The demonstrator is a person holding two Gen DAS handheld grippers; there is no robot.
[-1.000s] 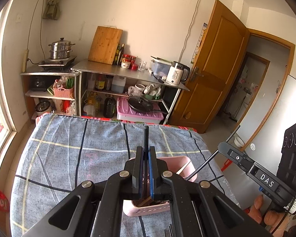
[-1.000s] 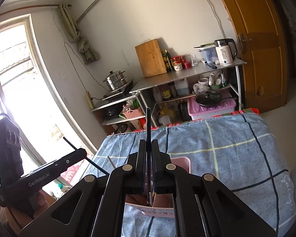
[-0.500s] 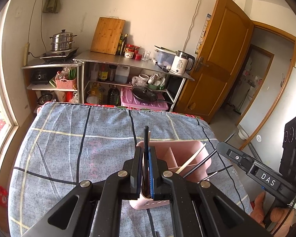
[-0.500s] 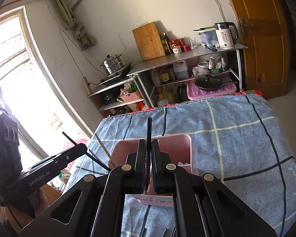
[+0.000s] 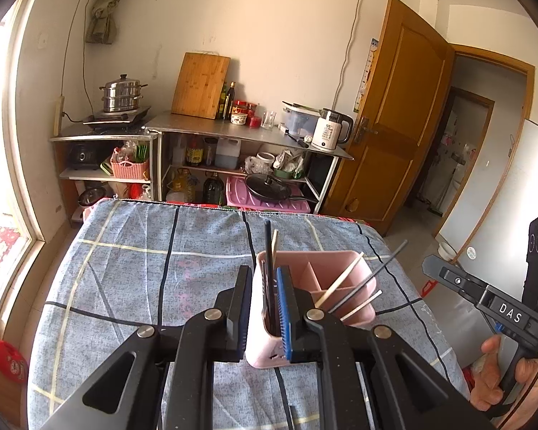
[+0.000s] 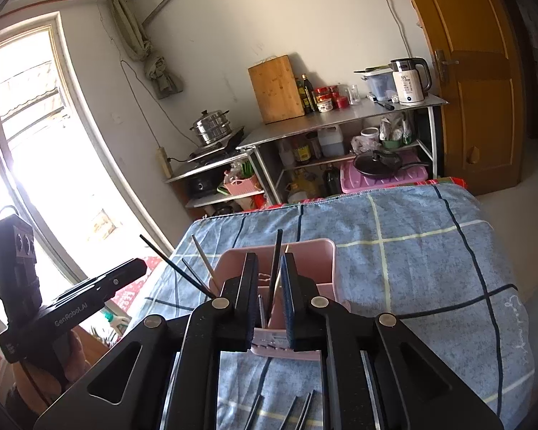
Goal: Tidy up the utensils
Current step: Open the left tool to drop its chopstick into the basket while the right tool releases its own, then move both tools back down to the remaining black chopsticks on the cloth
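Observation:
A pink utensil holder (image 5: 337, 268) with dividers stands on the blue checked cloth (image 5: 132, 272). It also shows in the right wrist view (image 6: 305, 254). My left gripper (image 5: 265, 308) is open over the holder's left compartment, where a black chopstick (image 5: 268, 251) and a pale one stand loose between the jaws. Pale and dark chopsticks (image 5: 340, 279) lean in the right compartment. My right gripper (image 6: 270, 301) is open over the holder, with a black chopstick (image 6: 277, 254) standing free between its jaws. More dark chopsticks (image 6: 297, 408) lie on the cloth below it.
A metal shelf rack (image 5: 247, 132) with a kettle, bottles, a cutting board and a steamer pot stands beyond the table's far edge. A wooden door (image 5: 398, 107) is at the right and a window (image 6: 25, 150) at the left.
Both grippers opened and let go of their black chopsticks, which now stand in the pink holder. Both views tilted down, bringing the holder more into view.

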